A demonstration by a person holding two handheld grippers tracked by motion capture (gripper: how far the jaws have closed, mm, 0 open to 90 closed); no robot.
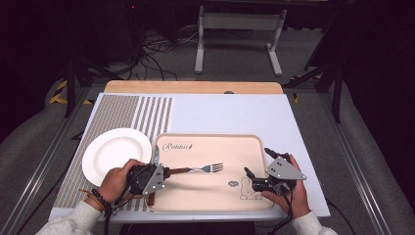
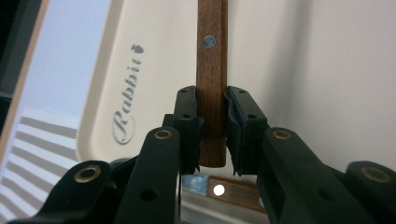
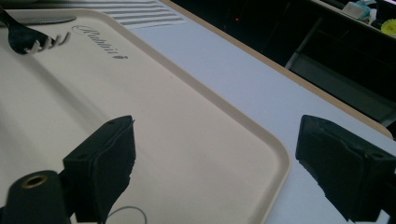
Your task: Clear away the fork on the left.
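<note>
Wooden fork (image 1: pixel 195 169) handle is clenched in my left claw (image 2: pixel 212 135), its prongs pointing toward three o'clock over the tray (image 1: pixel 254 142), where my right claw (image 1: pixel 257 166) waits released.

White plate (image 1: pixel 116 152) beside striped placemat (image 1: pixel 125 117)
</note>
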